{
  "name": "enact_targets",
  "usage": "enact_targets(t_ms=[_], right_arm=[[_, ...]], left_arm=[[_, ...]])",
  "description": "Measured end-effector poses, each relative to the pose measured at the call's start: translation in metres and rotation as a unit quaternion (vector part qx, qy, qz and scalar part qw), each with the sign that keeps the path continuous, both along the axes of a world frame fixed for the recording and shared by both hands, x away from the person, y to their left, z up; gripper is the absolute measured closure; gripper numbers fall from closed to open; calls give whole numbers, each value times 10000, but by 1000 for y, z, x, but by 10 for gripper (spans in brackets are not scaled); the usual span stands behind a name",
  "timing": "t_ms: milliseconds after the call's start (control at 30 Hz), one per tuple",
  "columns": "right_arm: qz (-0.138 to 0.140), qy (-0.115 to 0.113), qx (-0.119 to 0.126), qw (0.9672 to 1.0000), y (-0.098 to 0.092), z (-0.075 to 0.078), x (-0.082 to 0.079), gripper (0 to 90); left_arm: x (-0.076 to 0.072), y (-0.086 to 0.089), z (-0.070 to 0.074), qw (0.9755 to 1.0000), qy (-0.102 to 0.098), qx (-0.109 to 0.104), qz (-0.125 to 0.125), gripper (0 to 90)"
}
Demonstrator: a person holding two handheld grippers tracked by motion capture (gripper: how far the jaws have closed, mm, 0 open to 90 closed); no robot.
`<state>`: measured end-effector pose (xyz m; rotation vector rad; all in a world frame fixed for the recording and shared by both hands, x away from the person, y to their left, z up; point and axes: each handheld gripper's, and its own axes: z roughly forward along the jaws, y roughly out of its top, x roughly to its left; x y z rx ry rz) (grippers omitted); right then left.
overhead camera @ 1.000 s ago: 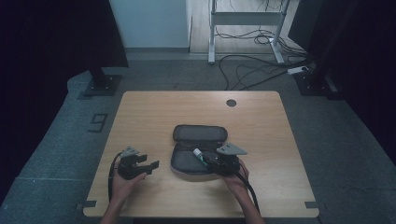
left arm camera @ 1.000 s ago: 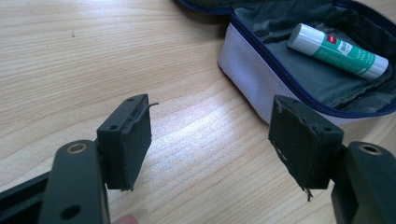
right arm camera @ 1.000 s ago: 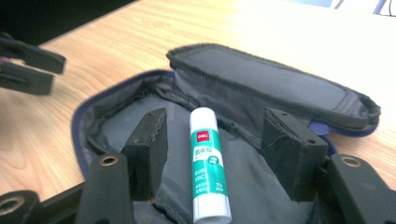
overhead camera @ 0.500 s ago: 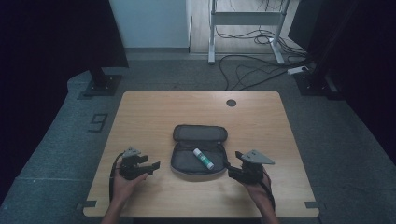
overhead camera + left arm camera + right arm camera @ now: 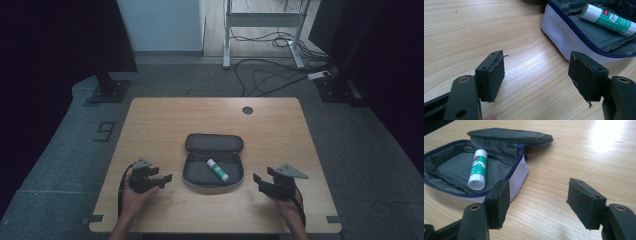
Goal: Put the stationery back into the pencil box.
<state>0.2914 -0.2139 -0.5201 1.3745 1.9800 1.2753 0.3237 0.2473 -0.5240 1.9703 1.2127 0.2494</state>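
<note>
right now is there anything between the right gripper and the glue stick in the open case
Only the case's own side wall. The right gripper sits on the table right of the pencil case, jaws open and empty. The glue stick lies uncovered inside, lid folded back, so from above nothing visible blocks it.

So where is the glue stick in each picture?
High view: the glue stick lies inside the open pouch at the table's middle, between the two grippers.
Left gripper view: top right, in the pouch, beyond the right jaw.
Right gripper view: left of centre, in the pouch, above the left jaw.
Shared landmark: the pouch's blue zipper.
</note>
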Motion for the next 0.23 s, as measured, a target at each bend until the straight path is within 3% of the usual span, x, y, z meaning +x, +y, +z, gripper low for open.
enact_targets(t_ms=[233], right_arm=[[-77,39,-37,10000,-2,-4,2,324]], left_arm=[[0,0,0,10000,-5,-11,0,294]])
